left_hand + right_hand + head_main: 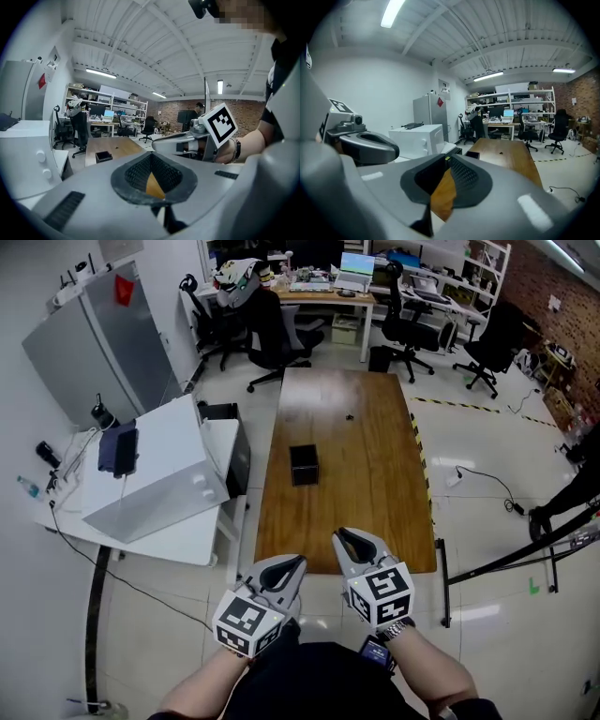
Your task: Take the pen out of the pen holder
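Pen holder (303, 465), a small black open-topped box, stands near the middle of the long wooden table (366, 493) in the head view. Whether a pen sits in it cannot be told at this size. A tiny dark object (349, 415) lies farther along the table, well apart from the box. Both tools hang over the floor at the table's near end, well short of the holder. The left gripper (298, 562) and right gripper (339, 532) each point toward the table, fingertips pressed together. A white cabinet (159, 474) stands to the left of the table.

In the left gripper view, the left gripper (151, 154) has its jaws meeting at the tips, nothing between them, with only a wedge of wood showing below. The pen holder (103, 156) sits far ahead on the table (119, 146). The right gripper (157, 143) floats just beside, held in a hand (225, 151).

In the right gripper view, the right gripper (446, 159) is likewise closed and empty. The pen holder (472, 154) appears just beyond its tips, on the table (511, 154). The left gripper (396, 151) shows at the left.
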Demonstrator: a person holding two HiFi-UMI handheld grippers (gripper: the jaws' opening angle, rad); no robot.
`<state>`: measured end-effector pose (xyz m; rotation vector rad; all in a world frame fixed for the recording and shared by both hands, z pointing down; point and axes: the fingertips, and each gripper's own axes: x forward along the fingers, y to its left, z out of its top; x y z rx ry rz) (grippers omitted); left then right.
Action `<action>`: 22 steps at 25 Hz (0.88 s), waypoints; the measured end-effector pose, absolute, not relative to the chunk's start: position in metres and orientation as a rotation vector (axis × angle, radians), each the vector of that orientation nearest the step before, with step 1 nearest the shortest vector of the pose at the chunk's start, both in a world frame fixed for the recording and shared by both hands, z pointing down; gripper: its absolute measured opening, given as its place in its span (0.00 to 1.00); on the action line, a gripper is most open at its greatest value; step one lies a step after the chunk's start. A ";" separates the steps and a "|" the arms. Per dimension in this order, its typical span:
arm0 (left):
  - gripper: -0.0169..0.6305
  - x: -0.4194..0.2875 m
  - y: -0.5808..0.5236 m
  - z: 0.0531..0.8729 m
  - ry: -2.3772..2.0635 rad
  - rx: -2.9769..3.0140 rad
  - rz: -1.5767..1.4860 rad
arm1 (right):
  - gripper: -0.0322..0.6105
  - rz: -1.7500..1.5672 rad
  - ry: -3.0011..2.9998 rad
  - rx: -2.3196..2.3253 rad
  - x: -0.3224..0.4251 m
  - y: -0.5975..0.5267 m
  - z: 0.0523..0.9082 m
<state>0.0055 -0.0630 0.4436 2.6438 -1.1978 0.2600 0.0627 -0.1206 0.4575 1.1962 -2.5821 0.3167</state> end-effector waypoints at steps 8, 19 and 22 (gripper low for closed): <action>0.03 -0.033 -0.176 0.467 -1.103 2.627 0.288 | 0.16 0.384 -2.431 1.237 0.027 -0.266 0.517; 0.03 -0.082 -0.282 0.497 -1.001 2.594 0.347 | 0.21 0.456 -2.188 1.242 0.000 -0.402 0.616; 0.03 -0.094 -0.295 0.503 -1.015 2.572 0.349 | 0.21 0.490 -2.138 1.227 -0.002 -0.413 0.639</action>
